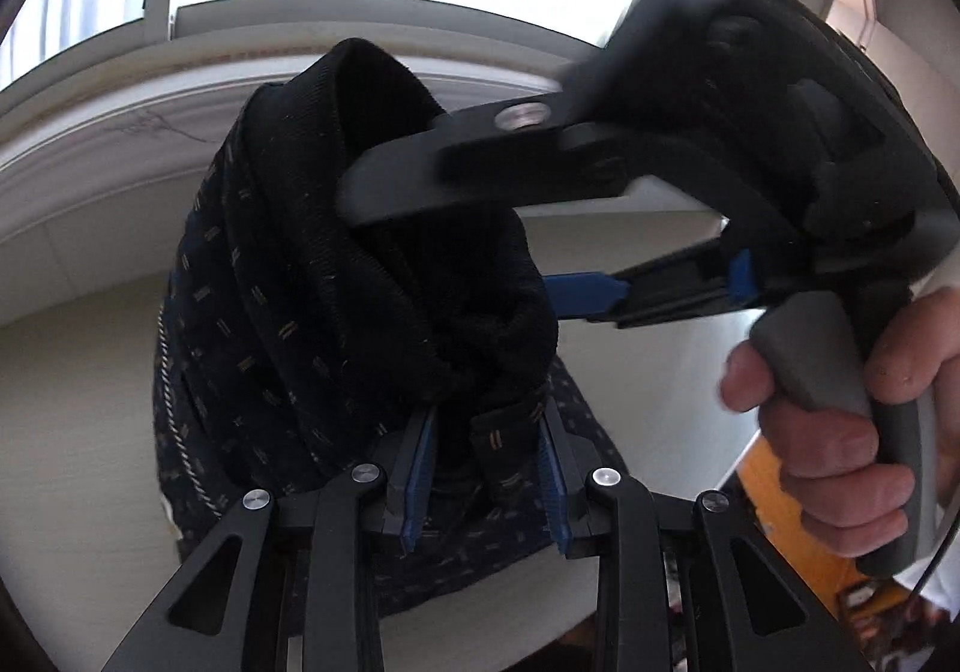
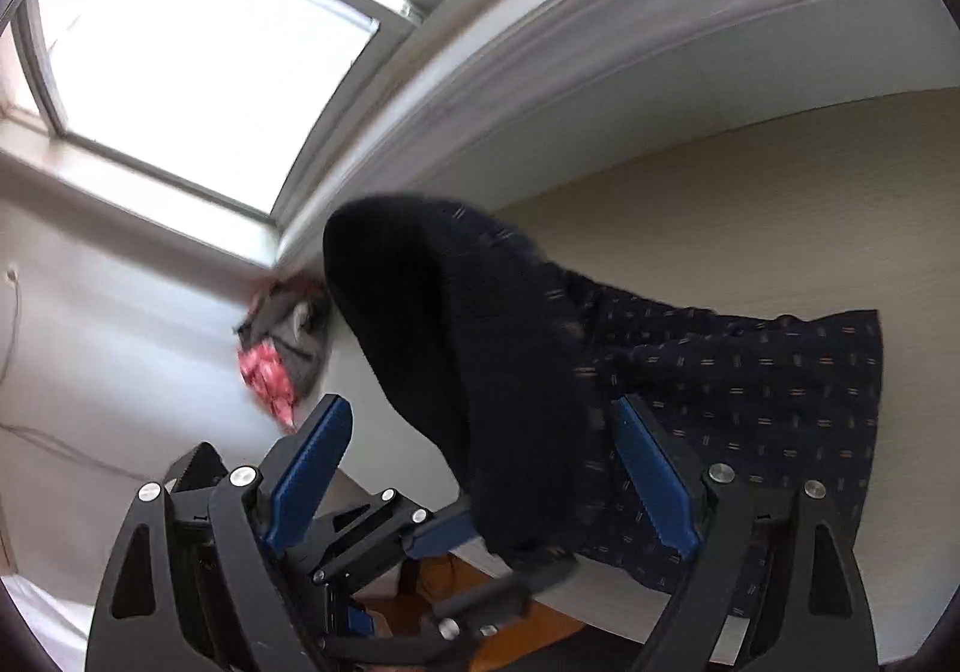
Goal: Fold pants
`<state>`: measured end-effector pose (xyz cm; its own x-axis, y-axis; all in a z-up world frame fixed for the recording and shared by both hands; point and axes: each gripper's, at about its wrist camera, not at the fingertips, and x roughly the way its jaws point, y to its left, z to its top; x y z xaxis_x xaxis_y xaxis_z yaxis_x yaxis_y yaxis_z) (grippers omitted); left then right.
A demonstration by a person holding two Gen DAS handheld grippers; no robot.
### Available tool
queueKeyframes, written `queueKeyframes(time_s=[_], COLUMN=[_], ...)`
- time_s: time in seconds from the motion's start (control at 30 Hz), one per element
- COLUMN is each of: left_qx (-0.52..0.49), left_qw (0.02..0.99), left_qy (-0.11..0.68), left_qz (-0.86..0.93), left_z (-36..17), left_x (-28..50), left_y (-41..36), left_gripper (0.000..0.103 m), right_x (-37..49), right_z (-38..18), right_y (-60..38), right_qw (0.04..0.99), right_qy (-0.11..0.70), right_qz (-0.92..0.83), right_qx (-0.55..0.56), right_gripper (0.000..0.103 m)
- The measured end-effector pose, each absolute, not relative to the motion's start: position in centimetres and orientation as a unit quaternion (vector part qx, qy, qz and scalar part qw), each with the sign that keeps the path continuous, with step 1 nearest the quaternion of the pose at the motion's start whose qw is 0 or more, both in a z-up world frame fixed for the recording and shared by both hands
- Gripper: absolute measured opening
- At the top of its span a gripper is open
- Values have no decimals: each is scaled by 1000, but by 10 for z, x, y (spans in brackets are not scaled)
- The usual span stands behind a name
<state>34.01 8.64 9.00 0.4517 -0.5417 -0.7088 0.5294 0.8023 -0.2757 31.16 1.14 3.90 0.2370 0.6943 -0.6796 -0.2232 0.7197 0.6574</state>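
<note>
The pants (image 1: 288, 312) are dark navy with small tan dashes. Part of them lies on the pale table (image 2: 780, 204), and a bunched fold rises off it. My left gripper (image 1: 486, 468) is shut on that fold, with cloth pinched between its blue pads. In the right wrist view, the left gripper (image 2: 498, 564) holds the raised fold (image 2: 480, 372) from below. My right gripper (image 2: 480, 474) stands open, its blue pads wide apart on either side of the hanging cloth without pressing it. A hand (image 1: 840, 432) holds the right gripper (image 1: 456, 246) close beside the fold.
A red and grey cloth (image 2: 276, 354) lies at the table's far end by a bright window (image 2: 198, 60). A white moulded sill (image 1: 120, 132) runs along the back. Orange wooden floor (image 1: 798, 516) shows past the table's near edge.
</note>
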Motion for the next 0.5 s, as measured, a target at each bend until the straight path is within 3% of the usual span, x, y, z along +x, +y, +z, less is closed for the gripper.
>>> queueKeyframes(time_s=[0.13, 0.27, 0.37, 0.5], left_qx=[-5, -9, -13, -9], left_qw=[852, 853, 851, 844], left_qy=[418, 419, 419, 420], left_qz=[-317, -311, -316, -333], left_z=[89, 87, 89, 97], left_x=[339, 330, 327, 322], left_y=[88, 89, 91, 94], left_gripper=[29, 29, 30, 34], right_x=[318, 322, 324, 316], right_z=[26, 18, 17, 28], right_y=[23, 34, 29, 30], right_qw=[745, 747, 743, 756], right_qy=[561, 579, 583, 573], right_qz=[309, 289, 287, 284], right_qx=[187, 154, 163, 144], right_gripper=[83, 39, 28, 25])
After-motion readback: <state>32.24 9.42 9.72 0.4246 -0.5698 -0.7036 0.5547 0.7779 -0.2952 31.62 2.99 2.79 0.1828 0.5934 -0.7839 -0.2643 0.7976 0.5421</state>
